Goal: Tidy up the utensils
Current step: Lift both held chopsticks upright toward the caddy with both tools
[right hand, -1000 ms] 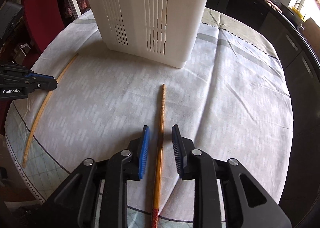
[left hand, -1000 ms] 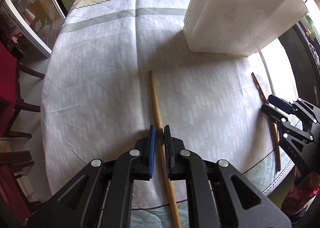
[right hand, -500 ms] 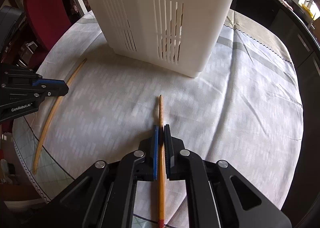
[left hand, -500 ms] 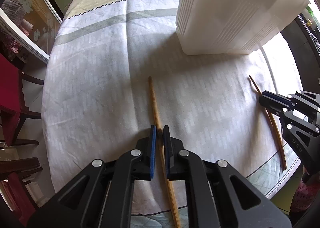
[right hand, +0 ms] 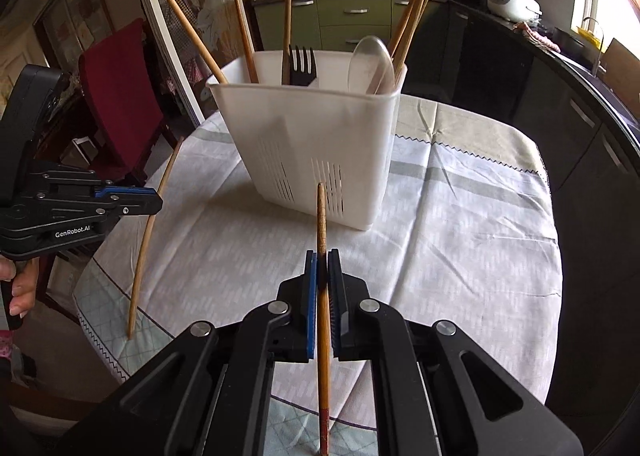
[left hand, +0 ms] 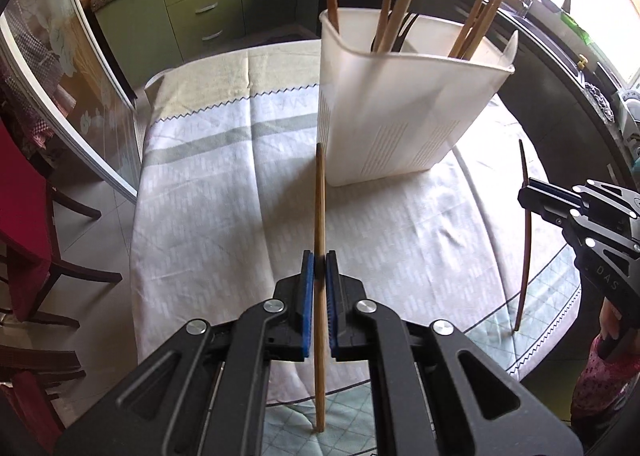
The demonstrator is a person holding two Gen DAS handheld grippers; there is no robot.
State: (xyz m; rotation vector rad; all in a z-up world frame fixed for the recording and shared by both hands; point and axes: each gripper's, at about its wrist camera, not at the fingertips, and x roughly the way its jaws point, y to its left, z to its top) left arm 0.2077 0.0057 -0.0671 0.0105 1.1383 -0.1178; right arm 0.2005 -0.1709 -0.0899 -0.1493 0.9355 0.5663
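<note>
Landmark: white utensil caddy (right hand: 316, 144), upright on clothed table (right hand: 460, 224).

- Left gripper (left hand: 318, 268): pads pinched tight on pale chopstick (left hand: 320, 212), lifted clear of cloth; stick's far tip just in front of caddy's near corner.
- Right gripper (right hand: 322, 266): jaws just closed, clamped on darker chopstick (right hand: 321, 216) w/ red end, raised, tip pointing at caddy's slotted wall.
- In caddy: chopsticks, black fork (right hand: 303, 64), clear spoon (right hand: 370, 64), all standing.
- Red chair (right hand: 116, 84): beyond table, left of caddy in right wrist view.
</note>
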